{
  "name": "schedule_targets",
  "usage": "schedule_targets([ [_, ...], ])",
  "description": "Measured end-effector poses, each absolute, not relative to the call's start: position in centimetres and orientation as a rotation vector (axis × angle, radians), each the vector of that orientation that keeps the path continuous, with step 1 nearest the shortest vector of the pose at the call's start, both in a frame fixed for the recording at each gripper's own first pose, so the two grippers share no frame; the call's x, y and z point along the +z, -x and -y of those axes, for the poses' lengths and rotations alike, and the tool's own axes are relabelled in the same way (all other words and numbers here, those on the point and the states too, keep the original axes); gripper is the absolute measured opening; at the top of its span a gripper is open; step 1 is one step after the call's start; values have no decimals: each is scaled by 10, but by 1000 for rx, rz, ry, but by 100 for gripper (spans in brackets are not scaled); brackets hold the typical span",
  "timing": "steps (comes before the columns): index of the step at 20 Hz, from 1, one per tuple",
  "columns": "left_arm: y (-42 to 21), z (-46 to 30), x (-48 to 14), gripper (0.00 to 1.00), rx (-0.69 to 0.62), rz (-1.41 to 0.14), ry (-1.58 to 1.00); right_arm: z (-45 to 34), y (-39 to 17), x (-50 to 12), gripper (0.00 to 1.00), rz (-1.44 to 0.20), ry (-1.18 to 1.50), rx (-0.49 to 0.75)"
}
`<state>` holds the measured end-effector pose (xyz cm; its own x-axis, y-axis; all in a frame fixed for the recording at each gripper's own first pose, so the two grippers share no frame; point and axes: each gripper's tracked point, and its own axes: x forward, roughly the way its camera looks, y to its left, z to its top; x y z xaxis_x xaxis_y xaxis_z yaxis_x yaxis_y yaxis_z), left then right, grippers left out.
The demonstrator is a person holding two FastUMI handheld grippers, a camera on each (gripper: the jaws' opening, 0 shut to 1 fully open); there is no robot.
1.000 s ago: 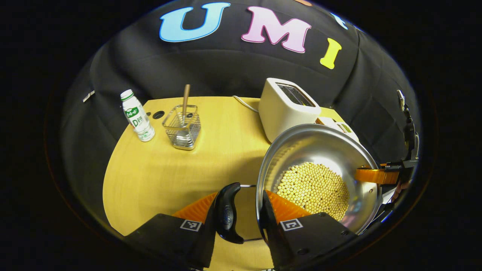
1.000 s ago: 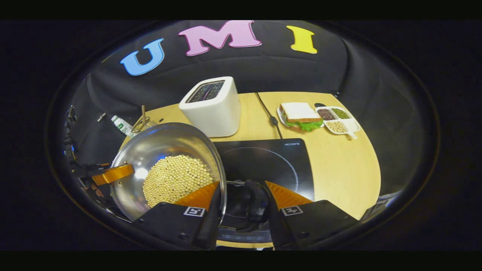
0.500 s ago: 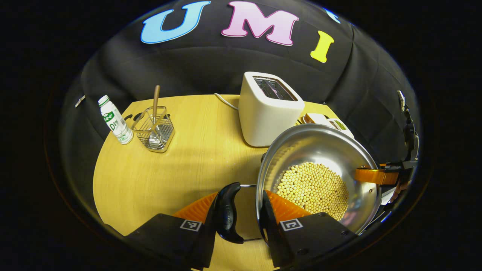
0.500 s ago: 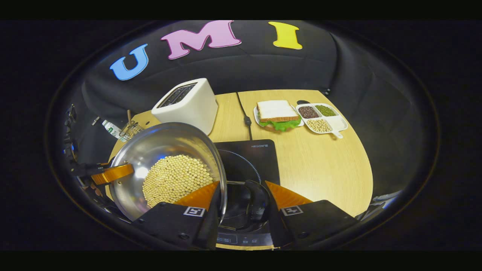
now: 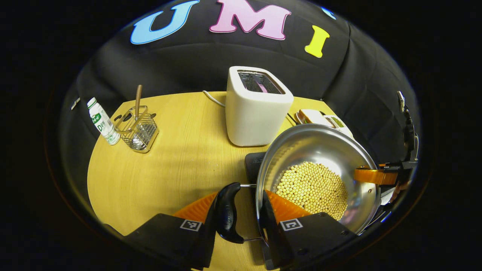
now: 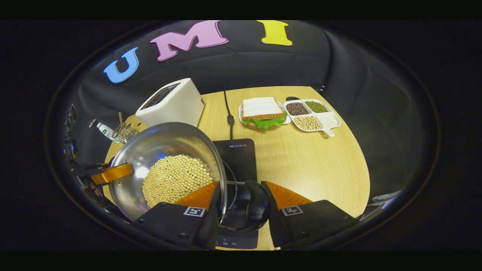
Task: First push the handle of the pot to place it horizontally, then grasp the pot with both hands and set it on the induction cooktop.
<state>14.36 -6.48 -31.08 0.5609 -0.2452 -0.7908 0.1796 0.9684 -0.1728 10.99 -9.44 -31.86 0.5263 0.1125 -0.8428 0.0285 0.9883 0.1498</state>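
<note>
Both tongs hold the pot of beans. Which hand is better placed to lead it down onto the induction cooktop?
Right. The right tongs grip the pot by its handle above the induction cooktop; the left tongs hang over the bare table, a cooktop corner beside them.

On the bench (image 5: 169, 165) I count one pot (image 5: 320, 150) of beans, one toaster (image 5: 256, 109), one cooktop (image 6: 239, 158), one bottle (image 5: 102, 122) and one wire basket (image 5: 139, 130) with a single spoon (image 5: 138, 97) standing in it. There is one sandwich (image 6: 263, 112) on one plate, and one divided tray (image 6: 329, 121) with three filled compartments. Two grippers are at the pot, the left gripper (image 5: 241, 218) and the right gripper (image 6: 243, 210).
</note>
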Motion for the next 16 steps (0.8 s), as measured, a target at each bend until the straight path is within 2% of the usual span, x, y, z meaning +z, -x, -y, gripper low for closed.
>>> schedule_targets([
  [16, -145, 84, -325, 61, -247, -933, 96, 111, -110, -332, 58, -1002, -148, 47],
])
